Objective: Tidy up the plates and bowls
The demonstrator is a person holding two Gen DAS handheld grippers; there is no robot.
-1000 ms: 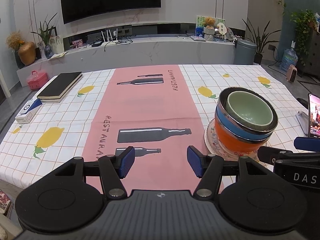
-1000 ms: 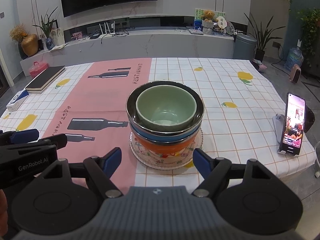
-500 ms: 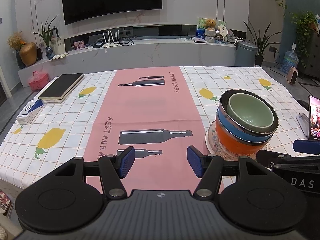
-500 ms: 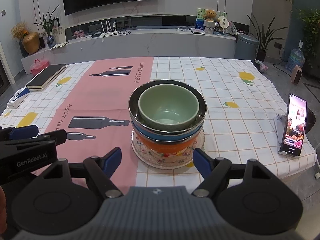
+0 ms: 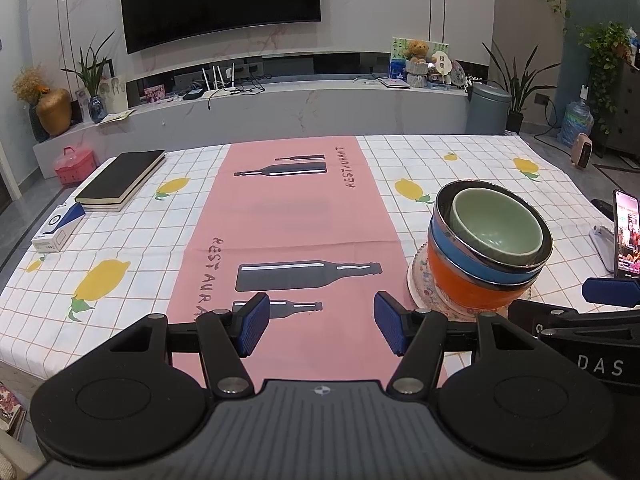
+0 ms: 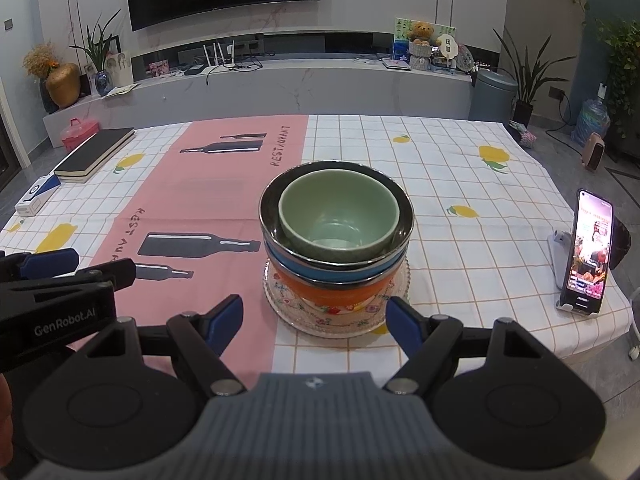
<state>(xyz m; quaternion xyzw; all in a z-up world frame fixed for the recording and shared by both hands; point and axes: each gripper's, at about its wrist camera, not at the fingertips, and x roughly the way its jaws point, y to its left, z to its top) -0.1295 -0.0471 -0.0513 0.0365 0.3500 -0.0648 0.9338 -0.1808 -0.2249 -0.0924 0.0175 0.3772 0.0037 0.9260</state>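
Note:
A stack stands on the tablecloth: a flowered glass plate [image 6: 320,316] at the bottom, an orange bowl [image 6: 332,290], a blue steel-rimmed bowl [image 6: 320,274] and a green bowl [image 6: 340,216] on top. The stack also shows in the left wrist view [image 5: 484,248], to the right. My right gripper [image 6: 314,320] is open and empty, just in front of the plate. My left gripper [image 5: 320,328] is open and empty over the pink runner, left of the stack.
A phone on a stand [image 6: 586,252] is at the table's right edge. A black notebook [image 5: 120,178] and a small box [image 5: 58,228] lie at the far left. The near table edge runs just under both grippers.
Both grippers have drawn back slightly from the stack and stay open. The stack has not moved.

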